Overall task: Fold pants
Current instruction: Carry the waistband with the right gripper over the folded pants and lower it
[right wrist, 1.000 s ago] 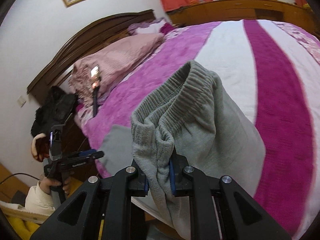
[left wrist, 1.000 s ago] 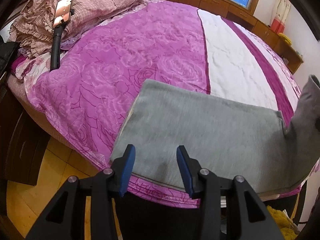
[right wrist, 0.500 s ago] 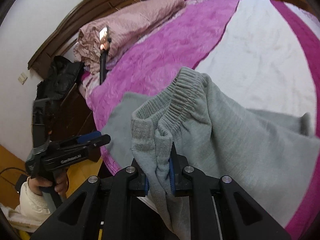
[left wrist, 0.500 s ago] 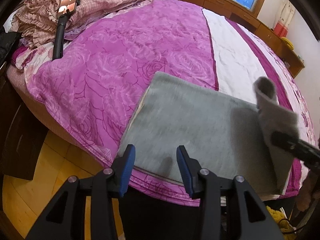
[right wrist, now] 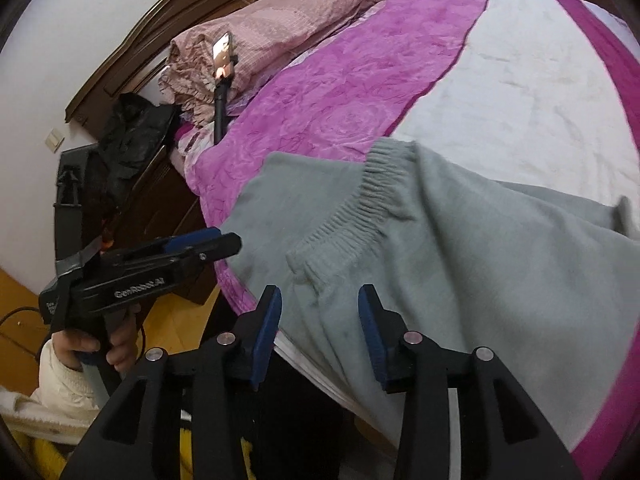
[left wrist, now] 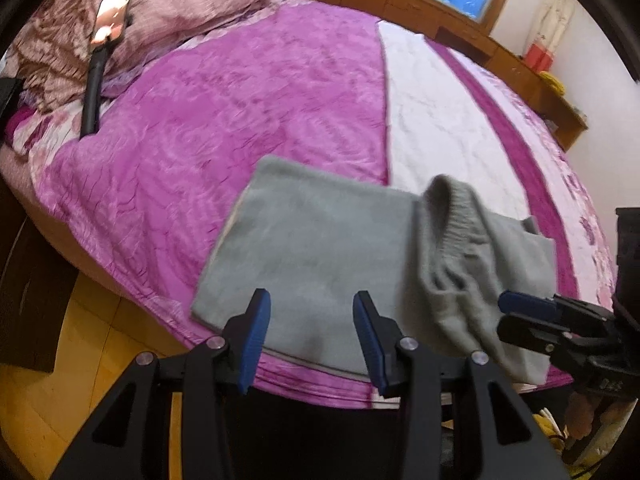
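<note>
Grey knit pants (left wrist: 320, 248) lie on the near edge of the bed, folded over, with the ribbed waistband (left wrist: 456, 216) lying on top at the right. In the right wrist view the pants (right wrist: 460, 240) fill the middle and the waistband (right wrist: 360, 208) lies flat on them. My left gripper (left wrist: 310, 334) is open and empty over the pants' near edge. My right gripper (right wrist: 318, 328) is open just above the folded cloth, with nothing between its jaws. It also shows at the right of the left wrist view (left wrist: 532, 312).
The bed has a magenta floral cover (left wrist: 240, 112) with a white stripe (left wrist: 436, 128). A phone on a black stick (left wrist: 100, 60) leans on pink pillows (left wrist: 180, 8) at the head. A dark wooden nightstand (right wrist: 160, 196) stands by the bed, yellow wood floor (left wrist: 60, 360) below.
My right gripper carried the waistband leftwards over the pants, laid it down and opened, letting it go. The left gripper stayed open by the near edge.
</note>
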`<state>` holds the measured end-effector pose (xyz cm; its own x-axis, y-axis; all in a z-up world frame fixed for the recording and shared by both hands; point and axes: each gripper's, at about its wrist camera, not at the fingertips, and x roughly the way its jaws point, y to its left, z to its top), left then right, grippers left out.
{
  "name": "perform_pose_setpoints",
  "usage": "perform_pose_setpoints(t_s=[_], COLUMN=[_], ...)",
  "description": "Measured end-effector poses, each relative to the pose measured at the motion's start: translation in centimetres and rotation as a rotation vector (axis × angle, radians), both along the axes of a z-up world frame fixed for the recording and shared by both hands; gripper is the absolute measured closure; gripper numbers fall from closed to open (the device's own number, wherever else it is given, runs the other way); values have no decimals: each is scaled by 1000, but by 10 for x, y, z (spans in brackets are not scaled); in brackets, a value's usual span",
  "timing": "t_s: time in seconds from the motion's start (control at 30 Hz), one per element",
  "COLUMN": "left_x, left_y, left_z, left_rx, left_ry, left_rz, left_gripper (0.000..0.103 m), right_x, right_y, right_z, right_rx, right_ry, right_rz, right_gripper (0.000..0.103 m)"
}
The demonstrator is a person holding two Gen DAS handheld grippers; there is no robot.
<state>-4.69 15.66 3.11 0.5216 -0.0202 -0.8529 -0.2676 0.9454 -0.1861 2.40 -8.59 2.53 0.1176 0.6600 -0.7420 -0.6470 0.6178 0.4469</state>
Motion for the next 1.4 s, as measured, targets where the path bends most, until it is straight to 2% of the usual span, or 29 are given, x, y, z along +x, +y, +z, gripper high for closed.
perform_pose_setpoints(t_s=[0.17,0.3,0.43,0.6,0.8,0.97,1.1,1.27,1.4], left_x=[2,6,14,31,41,44,42,35,43], left_y=[-29,-53,-74,-84,-80,-75,-76,-85,-87], left_z=[19,30,27,3,-20,-29,-23,-8,-19], left_rx=[-18,-52,-87,-84,-109,-135,-131,-117,-103], left_ry=[-58,-89,-76,13,73,75,66,19,53], left_rz=[-99,-200,-270,-265,-239,-216,-213,-255,-237], left_gripper=[59,62,63,63,63,63,64,64,64], right_x=[-2,-2,-1,3,-2,-5,-6,-5,-6], right_y=[-37,-70,-95,-105,-97,-93,-91,-94,-96], right_z=[3,0,-10,-29,-43,-46,-46,-46,-44], right_rx=[-134,-163,-200,-200,-228,-218,-226,-208,-202], right_ry=[-57,-42,-22,31,-8,-25,-32,-19,-17], right_rz=[-145,-228,-297,-310,-282,-265,-262,-273,-281], right_gripper=[70,70,70,70,66,54,53,53,53])
